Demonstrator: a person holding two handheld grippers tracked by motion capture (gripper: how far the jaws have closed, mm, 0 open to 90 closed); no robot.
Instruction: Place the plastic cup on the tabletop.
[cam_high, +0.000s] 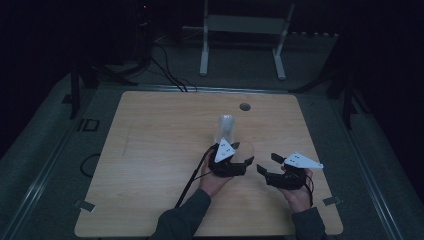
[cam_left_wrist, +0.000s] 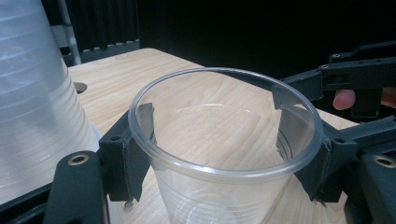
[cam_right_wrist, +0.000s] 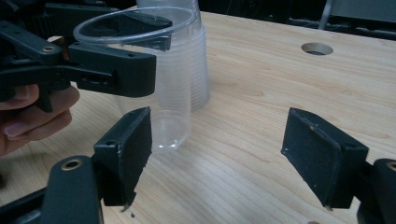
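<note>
On the worktop (cam_high: 150, 150) we see a stack of clear cups (cam_high: 226, 126) standing upright. Just beside it, our left claw (cam_left_wrist: 215, 140) grips a single clear cup (cam_left_wrist: 224, 154) by its rim; the cup is empty. Our right claw (cam_right_wrist: 219, 154) hangs open nearby, holding nothing.

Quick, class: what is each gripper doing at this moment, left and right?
Left gripper: closed on the clear plastic cup, just below its rim.
Right gripper: open, holding nothing.
</note>
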